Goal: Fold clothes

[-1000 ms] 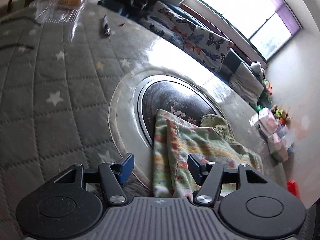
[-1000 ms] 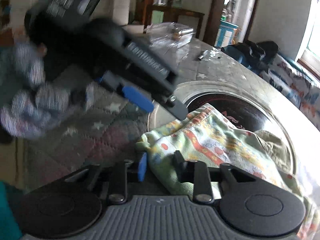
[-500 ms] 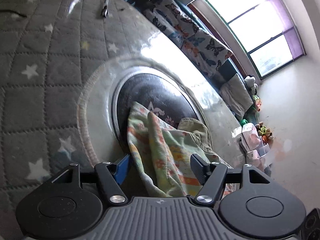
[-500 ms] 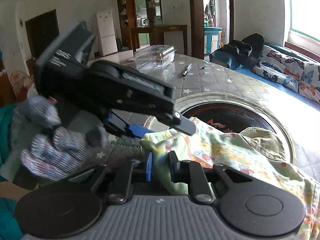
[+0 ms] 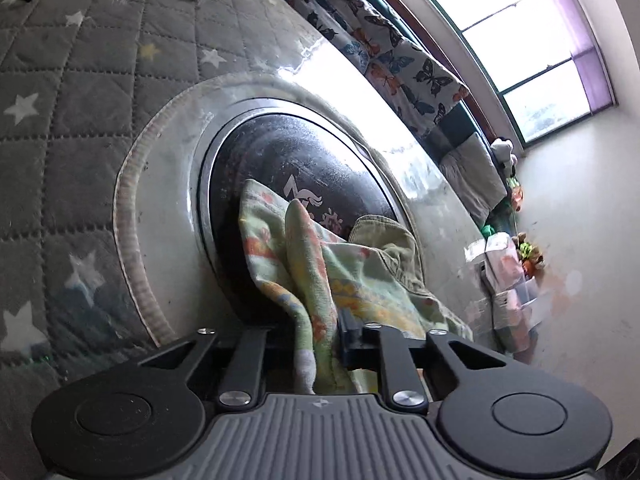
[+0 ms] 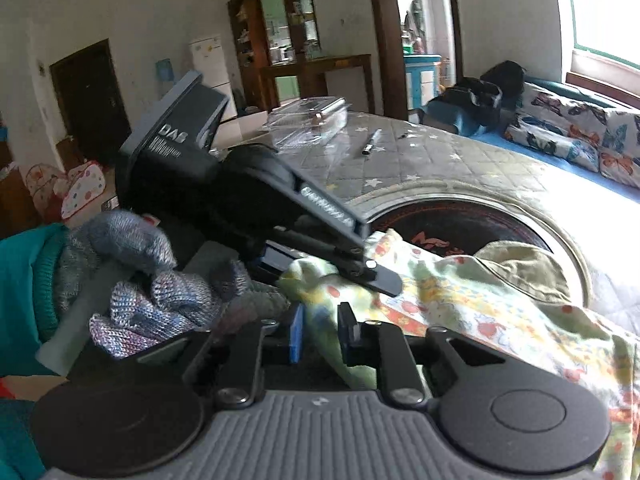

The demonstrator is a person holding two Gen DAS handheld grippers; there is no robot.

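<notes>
A pale green garment (image 5: 360,280) with orange and yellow print lies over the black round inset (image 5: 300,152) of the table, and a corner of it is lifted. My left gripper (image 5: 318,332) pinches its near edge, the jaws closing on the fabric. In the right wrist view the same garment (image 6: 460,292) trails to the right. My right gripper (image 6: 322,320) grips a fold of it, the jaws easing open slightly with cloth still pressed between the pads. The left gripper (image 6: 320,268) sits just above, held by a gloved hand (image 6: 160,296). An olive garment (image 5: 380,236) lies under the printed one.
The table wears a grey quilted cover with stars (image 5: 80,80). A clear plastic box (image 6: 308,120) and a pen (image 6: 370,146) lie at its far side. A bench with butterfly cushions (image 6: 580,140) runs under the window beyond the table.
My left gripper moved onto the garment's edge and closed on it from wide open. The right gripper kept its grip and rose a little; both tools have rolled.
</notes>
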